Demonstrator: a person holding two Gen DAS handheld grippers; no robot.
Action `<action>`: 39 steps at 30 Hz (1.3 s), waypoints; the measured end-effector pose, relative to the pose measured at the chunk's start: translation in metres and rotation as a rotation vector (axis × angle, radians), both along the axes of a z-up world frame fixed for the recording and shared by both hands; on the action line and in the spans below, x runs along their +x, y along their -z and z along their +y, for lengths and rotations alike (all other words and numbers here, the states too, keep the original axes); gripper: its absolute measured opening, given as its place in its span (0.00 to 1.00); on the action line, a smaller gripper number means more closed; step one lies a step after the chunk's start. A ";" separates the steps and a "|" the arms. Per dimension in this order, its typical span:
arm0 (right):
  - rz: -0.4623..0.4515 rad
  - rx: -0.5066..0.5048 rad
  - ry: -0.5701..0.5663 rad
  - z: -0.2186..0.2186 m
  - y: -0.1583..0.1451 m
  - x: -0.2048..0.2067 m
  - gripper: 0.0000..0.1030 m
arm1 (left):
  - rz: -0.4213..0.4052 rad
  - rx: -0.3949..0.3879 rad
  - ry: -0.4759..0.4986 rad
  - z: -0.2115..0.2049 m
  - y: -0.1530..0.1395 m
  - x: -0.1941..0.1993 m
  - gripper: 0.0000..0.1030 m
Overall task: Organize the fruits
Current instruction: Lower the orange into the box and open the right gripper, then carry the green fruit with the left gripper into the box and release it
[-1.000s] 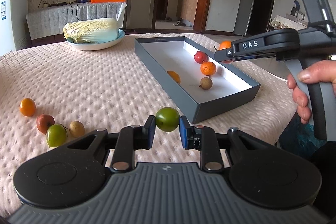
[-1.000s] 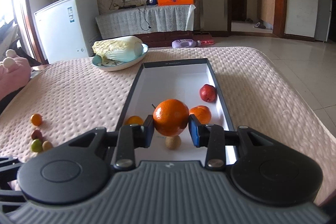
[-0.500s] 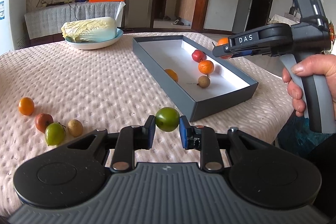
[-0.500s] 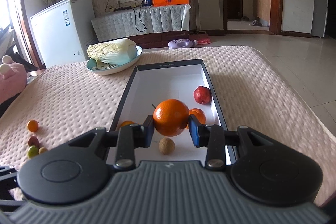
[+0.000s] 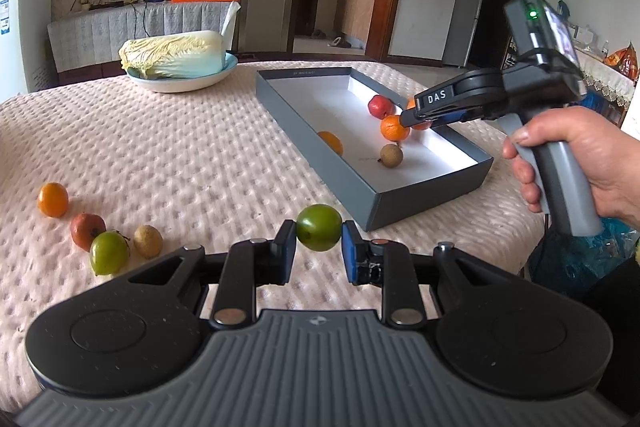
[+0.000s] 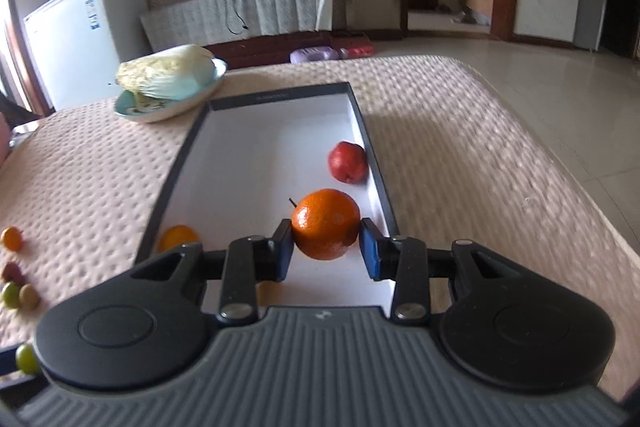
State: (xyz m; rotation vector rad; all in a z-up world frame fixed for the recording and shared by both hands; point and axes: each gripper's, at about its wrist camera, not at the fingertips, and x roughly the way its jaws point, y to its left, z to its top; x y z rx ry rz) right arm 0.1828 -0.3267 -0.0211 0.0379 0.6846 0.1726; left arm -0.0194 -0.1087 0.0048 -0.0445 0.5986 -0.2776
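Fruits are catalogued across a table (image 5: 180,155) covered by a pink dimpled cloth. A green fruit (image 5: 319,233) is pinched between the pads of the left hand-held gripper (image 5: 319,241), held above the cloth just short of the near corner of a shallow grey box (image 5: 356,187). An orange (image 6: 326,223) is clamped by the right hand-held gripper (image 6: 326,247), raised over the white floor of the box near its right wall; the gripper's handle is grasped by a hand (image 5: 576,155). Within the box are listed a red fruit (image 5: 380,105) by the right wall, a second orange (image 5: 394,128), a third orange (image 5: 331,143) against the left wall, and a small brown fruit (image 5: 391,155). Loose on the cloth at the left lie a small orange (image 5: 53,199), a reddish fruit (image 5: 87,230), a green one (image 5: 109,252) and a brownish one (image 5: 148,241), the last three close together and possibly touching. A cabbage (image 5: 172,53) rests in a dish (image 5: 180,83) at the far side; the right wrist view is blurred.
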 end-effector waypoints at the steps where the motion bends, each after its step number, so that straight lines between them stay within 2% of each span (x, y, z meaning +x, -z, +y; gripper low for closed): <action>1: 0.003 0.006 0.002 0.000 0.001 0.003 0.37 | 0.001 0.002 0.001 0.000 0.001 0.000 0.28; 10: -0.019 0.070 -0.021 0.021 -0.004 0.026 0.37 | 0.015 -0.001 0.010 0.001 0.005 0.006 0.28; 16: -0.001 0.049 -0.003 0.040 0.001 0.043 0.39 | 0.020 0.012 0.011 0.006 0.007 0.005 0.28; 20: -0.056 0.082 0.006 0.036 -0.004 0.039 0.62 | 0.023 0.008 -0.003 0.010 0.007 0.006 0.28; 23: -0.119 0.095 0.019 0.027 -0.012 0.031 0.62 | 0.015 0.014 -0.007 0.009 0.007 0.005 0.28; 26: -0.132 0.127 0.032 0.013 -0.022 0.019 0.62 | 0.005 0.020 -0.012 0.008 0.006 0.004 0.28; 31: -0.074 0.091 -0.020 0.004 -0.032 -0.019 0.61 | 0.004 0.020 -0.030 0.010 0.005 0.004 0.28; 33: -0.055 0.072 -0.057 0.007 -0.034 -0.040 0.51 | 0.007 0.017 -0.033 0.010 0.004 0.005 0.28; 34: -0.044 0.060 -0.072 0.009 -0.033 -0.051 0.50 | 0.007 0.016 -0.034 0.010 0.003 0.006 0.28; 37: 0.006 0.063 -0.090 0.012 -0.025 -0.076 0.50 | 0.005 0.005 -0.034 0.008 0.000 0.009 0.28; 39: 0.006 0.065 -0.112 0.016 -0.024 -0.083 0.50 | -0.007 0.003 -0.034 0.004 -0.006 0.012 0.28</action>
